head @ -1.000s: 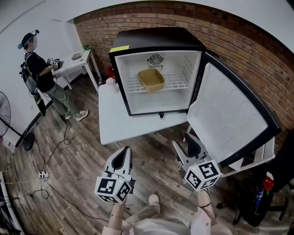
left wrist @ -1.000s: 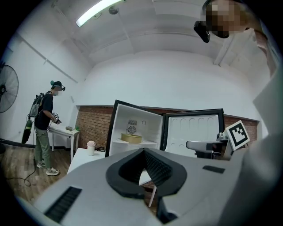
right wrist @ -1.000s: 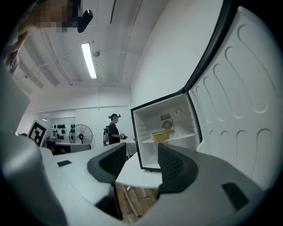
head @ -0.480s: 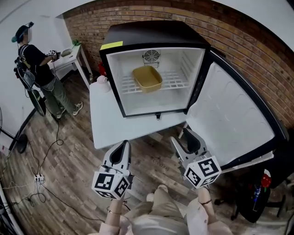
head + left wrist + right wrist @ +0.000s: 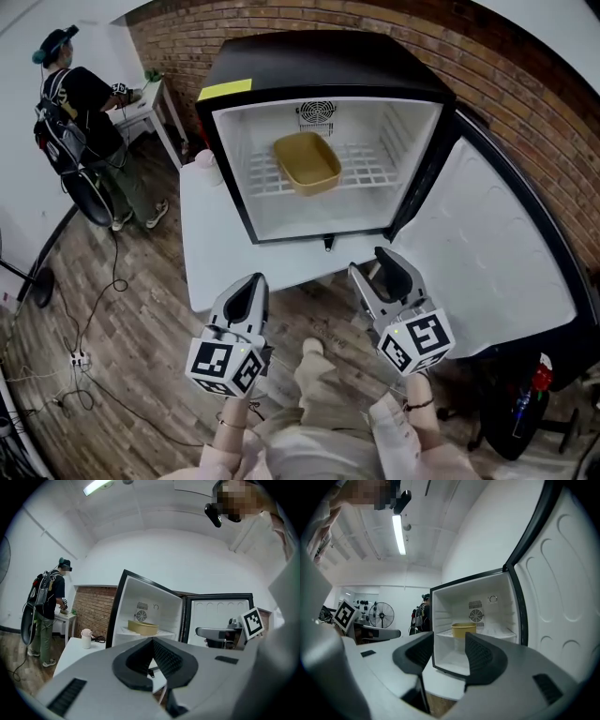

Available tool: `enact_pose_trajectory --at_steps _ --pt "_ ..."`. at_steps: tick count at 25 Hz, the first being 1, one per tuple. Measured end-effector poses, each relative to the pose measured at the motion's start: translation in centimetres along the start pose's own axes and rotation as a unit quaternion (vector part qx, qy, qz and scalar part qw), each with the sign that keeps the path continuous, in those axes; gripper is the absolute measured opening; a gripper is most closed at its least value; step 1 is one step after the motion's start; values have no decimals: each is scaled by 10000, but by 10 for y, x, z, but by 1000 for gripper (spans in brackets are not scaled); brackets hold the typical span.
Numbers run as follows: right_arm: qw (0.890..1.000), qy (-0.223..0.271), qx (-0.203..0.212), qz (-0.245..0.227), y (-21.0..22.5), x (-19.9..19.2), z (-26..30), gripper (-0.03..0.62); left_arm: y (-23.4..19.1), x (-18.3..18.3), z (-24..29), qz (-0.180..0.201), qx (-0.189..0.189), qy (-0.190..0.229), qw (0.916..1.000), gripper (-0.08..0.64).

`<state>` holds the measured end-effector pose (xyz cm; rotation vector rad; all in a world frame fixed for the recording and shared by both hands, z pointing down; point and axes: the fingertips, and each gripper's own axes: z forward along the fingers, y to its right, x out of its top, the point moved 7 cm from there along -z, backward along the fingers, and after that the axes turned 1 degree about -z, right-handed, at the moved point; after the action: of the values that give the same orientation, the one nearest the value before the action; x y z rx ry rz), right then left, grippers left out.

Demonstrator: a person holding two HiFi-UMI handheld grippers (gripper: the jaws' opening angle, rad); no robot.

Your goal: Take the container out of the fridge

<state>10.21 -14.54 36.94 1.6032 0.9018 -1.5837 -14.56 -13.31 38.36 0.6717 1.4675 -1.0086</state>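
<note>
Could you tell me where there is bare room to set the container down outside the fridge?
The white table is bare between the fridge front and its near edge. Its left strip beside the fridge is tighter, holding a pale jug.

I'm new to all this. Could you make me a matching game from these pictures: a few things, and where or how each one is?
Things:
1. container
2. fridge door
3. left gripper
4. right gripper

States:
A. jaws apart, nothing between
B. on the wire shelf
C. swung wide open
D. jaws together

Pairs: 1-B, 2-C, 3-D, 4-A
</note>
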Motion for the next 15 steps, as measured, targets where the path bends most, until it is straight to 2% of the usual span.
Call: enact_pose_trajectory --at_steps 6,15 --pt "9997 -64 163 -193 17 3 43 212 -19 8 32 8 21 -19 10000 -8" --pt "9912 -312 846 -964 35 16 92 210 -37 15 78 -90 -72 -157 9998 -8"
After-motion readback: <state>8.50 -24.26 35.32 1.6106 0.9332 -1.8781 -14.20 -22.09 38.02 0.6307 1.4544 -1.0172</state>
